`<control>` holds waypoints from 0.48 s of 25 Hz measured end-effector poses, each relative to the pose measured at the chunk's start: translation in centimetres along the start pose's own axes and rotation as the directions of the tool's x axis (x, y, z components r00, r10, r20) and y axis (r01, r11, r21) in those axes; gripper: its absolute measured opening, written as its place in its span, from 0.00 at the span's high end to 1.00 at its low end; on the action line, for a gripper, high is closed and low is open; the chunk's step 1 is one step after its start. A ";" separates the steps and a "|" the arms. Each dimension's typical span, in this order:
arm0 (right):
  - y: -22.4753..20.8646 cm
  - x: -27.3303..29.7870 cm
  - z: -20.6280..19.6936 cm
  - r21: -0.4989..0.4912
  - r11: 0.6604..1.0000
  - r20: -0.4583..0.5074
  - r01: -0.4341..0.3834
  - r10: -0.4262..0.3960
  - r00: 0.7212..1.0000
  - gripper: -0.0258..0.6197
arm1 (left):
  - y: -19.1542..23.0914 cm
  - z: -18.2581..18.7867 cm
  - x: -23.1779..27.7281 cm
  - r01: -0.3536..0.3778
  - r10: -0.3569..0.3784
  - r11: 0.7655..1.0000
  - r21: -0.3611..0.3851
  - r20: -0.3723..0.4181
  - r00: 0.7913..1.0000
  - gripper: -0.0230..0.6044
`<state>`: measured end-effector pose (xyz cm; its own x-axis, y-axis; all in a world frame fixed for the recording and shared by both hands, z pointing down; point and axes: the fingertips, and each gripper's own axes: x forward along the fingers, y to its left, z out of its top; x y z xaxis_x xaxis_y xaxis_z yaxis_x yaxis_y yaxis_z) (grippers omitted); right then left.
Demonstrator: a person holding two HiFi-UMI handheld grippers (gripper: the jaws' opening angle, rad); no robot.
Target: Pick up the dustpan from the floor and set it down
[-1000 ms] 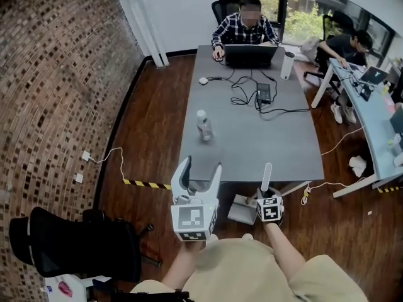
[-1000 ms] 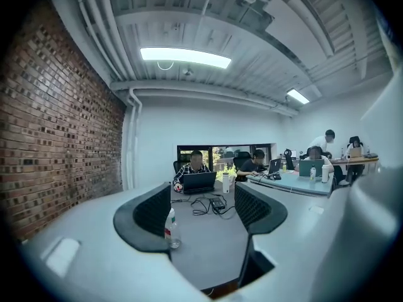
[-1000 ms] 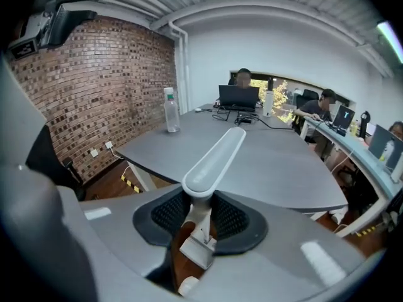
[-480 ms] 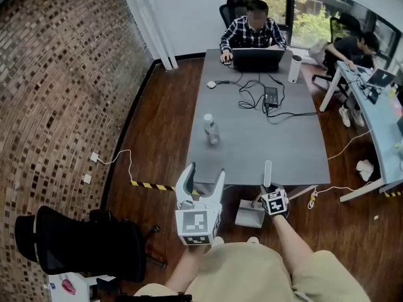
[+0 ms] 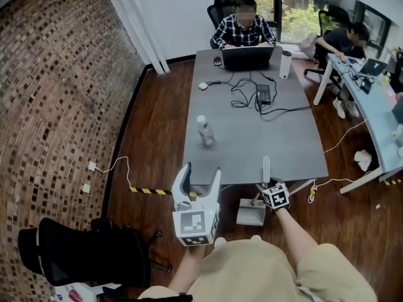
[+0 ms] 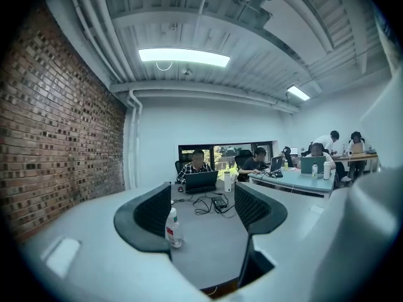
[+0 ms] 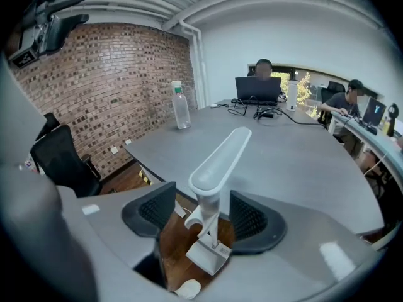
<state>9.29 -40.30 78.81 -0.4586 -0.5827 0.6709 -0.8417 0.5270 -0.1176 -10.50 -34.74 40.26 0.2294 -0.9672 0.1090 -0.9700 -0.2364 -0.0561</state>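
Dustpan (image 5: 250, 214) sits on the floor (image 5: 154, 140), six o'clock from the table (image 5: 252, 140). Right gripper (image 7: 203, 218) jaws are opening round its handle (image 7: 217, 162); pull straight back, no bumping. Left gripper (image 5: 199, 175) is open and empty.

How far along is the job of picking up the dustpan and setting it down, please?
Done: the dustpan stands on the wood floor by the table, handle upright. In hand: the right gripper straddles the handle, its fingers opening and clear of it. Remaining: only to draw that gripper away; the left gripper is open and empty.
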 end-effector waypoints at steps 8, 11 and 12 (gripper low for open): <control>-1.3 -4.2 1.2 0.086 0.993 0.156 -0.081 0.067 0.986 0.37 | -0.8 0.5 0.6 0.037 -0.037 0.999 -0.008 0.018 0.999 0.49; -0.7 -9.3 5.5 0.079 0.994 0.333 -0.071 0.041 0.942 0.35 | -1.1 0.4 0.8 0.056 -0.055 0.998 -0.011 0.028 0.998 0.49; -0.3 -11.4 7.5 0.074 0.996 0.394 -0.056 0.022 0.919 0.35 | -1.2 0.3 1.0 0.063 -0.063 0.998 -0.014 0.033 0.997 0.49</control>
<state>12.65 -38.46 65.72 -0.5522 -0.7674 0.3257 -0.8337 0.5115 -0.2084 -9.11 -35.47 40.11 0.2925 -0.9530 0.0797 -0.9546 -0.2959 -0.0351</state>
